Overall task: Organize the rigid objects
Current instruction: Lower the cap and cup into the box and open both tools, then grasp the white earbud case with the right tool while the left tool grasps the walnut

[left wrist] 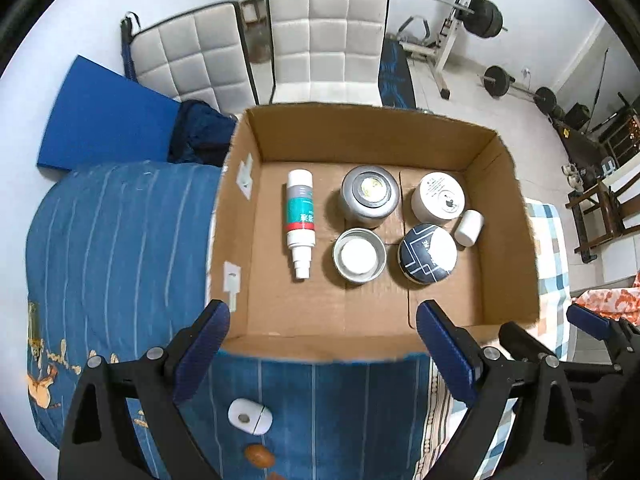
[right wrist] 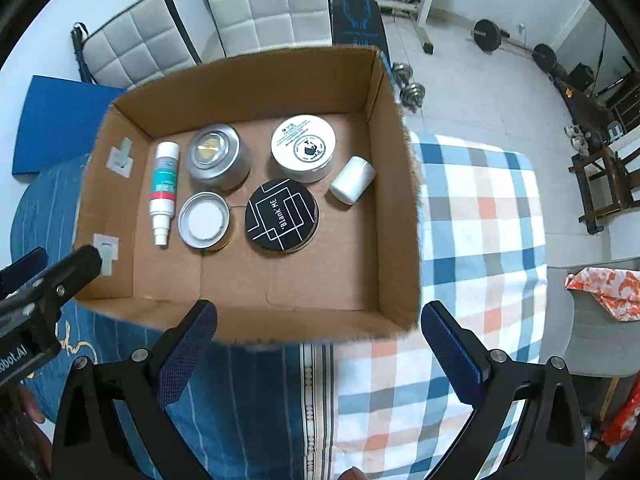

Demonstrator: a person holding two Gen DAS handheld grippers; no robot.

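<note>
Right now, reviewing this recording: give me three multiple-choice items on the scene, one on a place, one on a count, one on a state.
1. Where does the spray bottle lie in the cardboard box?
A. beside the left wall
B. beside the right wall
C. outside it

2. How many items are in the box?
A. three
B. six
C. nine

3. How is the right gripper?
A. shut on a jar
B. shut, empty
C. open, empty

Answers: 1 A, it lies leftmost in both views; 2 B, the bottle, four round tins and a small white jar; 3 C, fingers spread with nothing between.

You can read "Blank ME" on the black round tin [right wrist: 282, 214]; "obot.AI" shows on the left gripper [right wrist: 60, 264] body.
</note>
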